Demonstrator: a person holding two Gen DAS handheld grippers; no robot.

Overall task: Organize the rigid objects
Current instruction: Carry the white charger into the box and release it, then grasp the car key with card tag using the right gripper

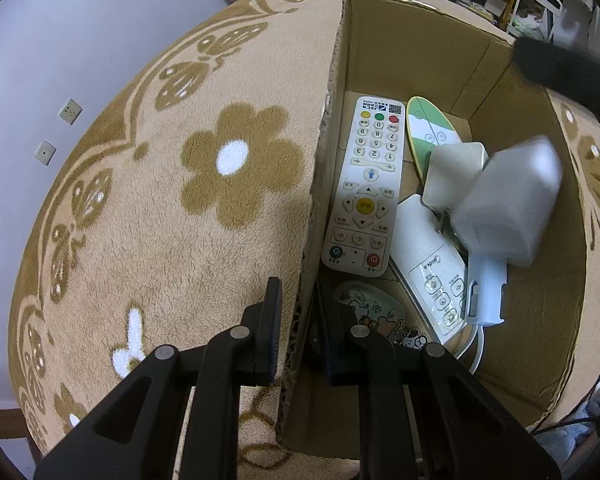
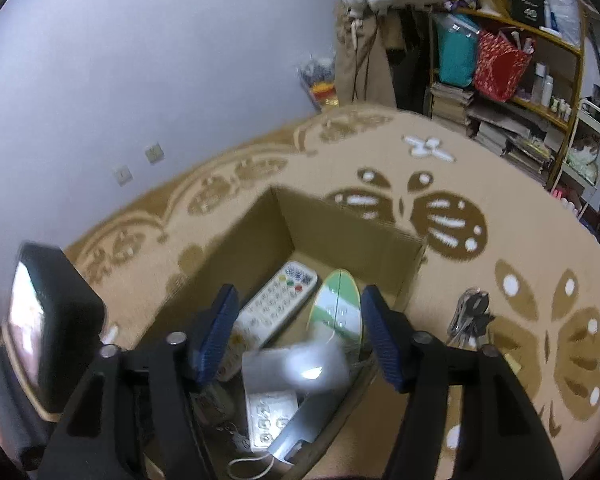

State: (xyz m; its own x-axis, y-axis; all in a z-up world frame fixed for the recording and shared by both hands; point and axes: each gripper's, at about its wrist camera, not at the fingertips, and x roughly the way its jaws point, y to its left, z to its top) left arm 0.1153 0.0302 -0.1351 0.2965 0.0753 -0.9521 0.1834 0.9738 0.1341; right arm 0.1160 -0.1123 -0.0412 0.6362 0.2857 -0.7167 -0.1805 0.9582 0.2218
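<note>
L hand-held gripper (image 1: pixel 300 332) is clamped on the cardboard box (image 1: pixel 400 52) wall. R hand-held gripper (image 2: pixel 298 338) has jaws wide apart w/ nothing gripped, above the box. White hair dryer (image 1: pixel 504 216), blurred, is inside the box atop white remote (image 1: pixel 364 188) & AC remote (image 1: pixel 432 268).

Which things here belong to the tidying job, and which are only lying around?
Job: cardboard box, white remote, green-striped remote, white charger, key bunch outside the box on the blanket.

Lying about: shelf, red bag, wall sockets.
</note>
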